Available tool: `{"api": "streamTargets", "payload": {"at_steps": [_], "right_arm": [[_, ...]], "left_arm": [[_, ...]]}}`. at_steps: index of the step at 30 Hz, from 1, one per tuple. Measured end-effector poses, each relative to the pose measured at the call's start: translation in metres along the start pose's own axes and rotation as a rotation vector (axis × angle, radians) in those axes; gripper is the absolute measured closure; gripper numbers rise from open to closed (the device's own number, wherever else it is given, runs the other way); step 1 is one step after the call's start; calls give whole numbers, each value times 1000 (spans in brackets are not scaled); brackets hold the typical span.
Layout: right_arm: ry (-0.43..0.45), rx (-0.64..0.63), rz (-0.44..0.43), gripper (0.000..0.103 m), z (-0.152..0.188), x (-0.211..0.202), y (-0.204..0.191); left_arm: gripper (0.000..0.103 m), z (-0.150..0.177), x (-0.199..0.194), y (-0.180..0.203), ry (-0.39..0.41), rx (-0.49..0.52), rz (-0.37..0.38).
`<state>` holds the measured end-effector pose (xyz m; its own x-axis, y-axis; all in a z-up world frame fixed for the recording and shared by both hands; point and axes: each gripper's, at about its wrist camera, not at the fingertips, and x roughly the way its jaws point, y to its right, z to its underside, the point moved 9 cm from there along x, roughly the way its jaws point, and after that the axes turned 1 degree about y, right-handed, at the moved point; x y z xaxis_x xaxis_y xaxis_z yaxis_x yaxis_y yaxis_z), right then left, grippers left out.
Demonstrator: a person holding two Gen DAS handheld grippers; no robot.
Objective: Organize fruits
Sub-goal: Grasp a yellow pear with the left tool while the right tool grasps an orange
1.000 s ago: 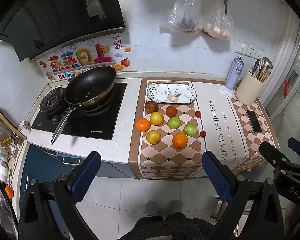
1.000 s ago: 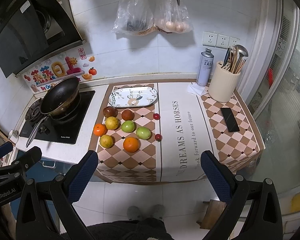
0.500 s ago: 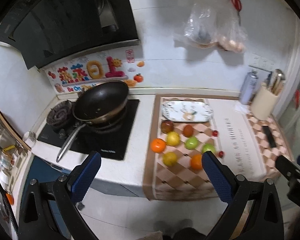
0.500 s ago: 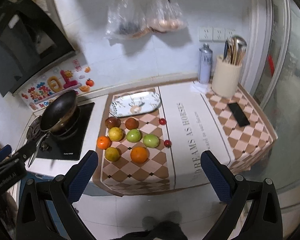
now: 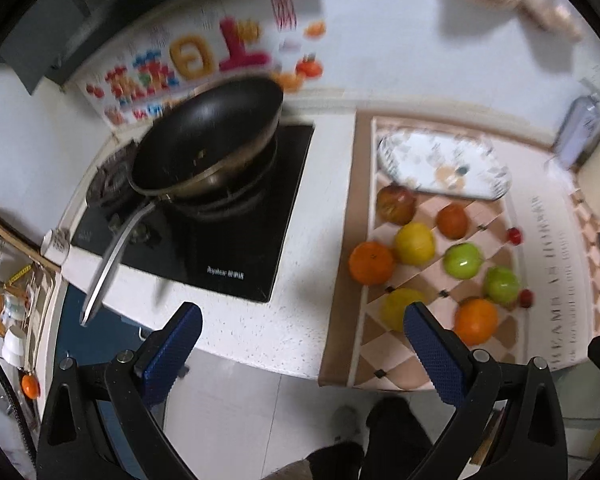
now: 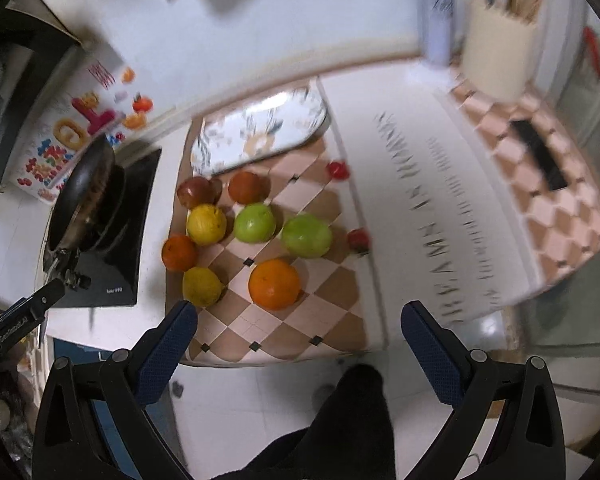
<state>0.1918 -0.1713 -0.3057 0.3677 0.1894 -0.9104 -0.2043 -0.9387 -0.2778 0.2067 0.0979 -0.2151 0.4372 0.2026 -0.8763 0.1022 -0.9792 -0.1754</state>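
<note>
Showing only right-side: phone (image 6: pixel 539 153), utensil holder (image 6: pixel 497 57).

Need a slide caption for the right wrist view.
Open right gripper above fruit scattered on checkered mat, patterned plate empty.

1. We see even, fairly bright indoor light with soft shadows on the white wall (image 5: pixel 380 40).
2. We see motion blur smearing both views, worst on the plate (image 6: pixel 260 132).
3. We see fisheye bending and dark corners.
</note>
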Motion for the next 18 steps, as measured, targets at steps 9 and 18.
{"api": "streamTargets", "payload": {"at_steps": [9, 18], "right_arm": [[-266, -93, -24, 14, 9, 158, -26], [-353, -149, -23, 35, 28, 198, -31]], "left_arm": [[5, 25, 111, 58, -313, 26, 113], [6, 36, 151, 100, -419, 85, 158]]}}
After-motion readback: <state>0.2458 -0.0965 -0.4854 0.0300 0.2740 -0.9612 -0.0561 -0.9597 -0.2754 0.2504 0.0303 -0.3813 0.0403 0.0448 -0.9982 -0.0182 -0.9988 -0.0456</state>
